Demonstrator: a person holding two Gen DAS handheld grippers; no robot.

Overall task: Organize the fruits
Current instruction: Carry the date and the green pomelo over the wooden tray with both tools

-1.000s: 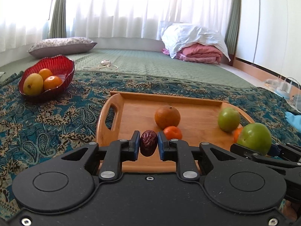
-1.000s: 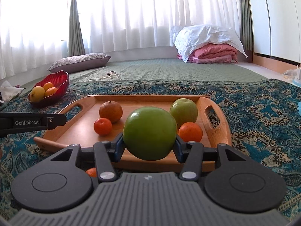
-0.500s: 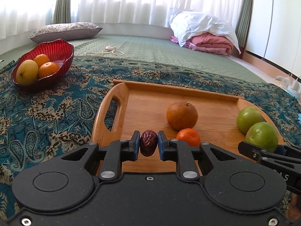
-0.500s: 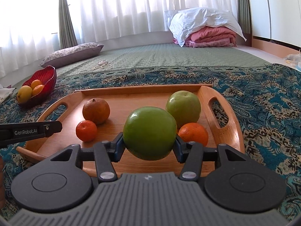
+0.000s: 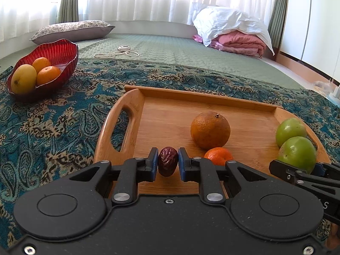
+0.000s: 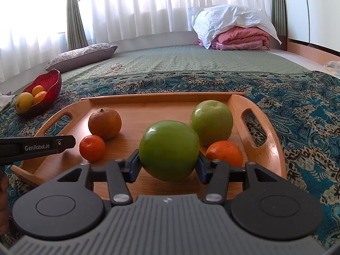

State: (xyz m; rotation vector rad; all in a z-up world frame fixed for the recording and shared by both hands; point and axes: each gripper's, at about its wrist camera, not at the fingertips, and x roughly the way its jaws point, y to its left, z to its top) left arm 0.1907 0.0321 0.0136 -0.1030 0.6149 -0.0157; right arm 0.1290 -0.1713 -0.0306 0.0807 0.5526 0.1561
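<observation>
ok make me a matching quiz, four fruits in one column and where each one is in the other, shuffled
Fruits
1. date
2. darker green apple
3. mango
4. big orange

Places
A. in the red bowl
B. lying on the tray
C. gripped in the left gripper
D. gripped in the right gripper

Pairs: 1-C, 2-D, 3-A, 4-B

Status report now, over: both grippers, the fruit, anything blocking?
Left gripper shut on date. Right gripper shut on green apple. Both over wooden tray. Nothing blocking.
</observation>
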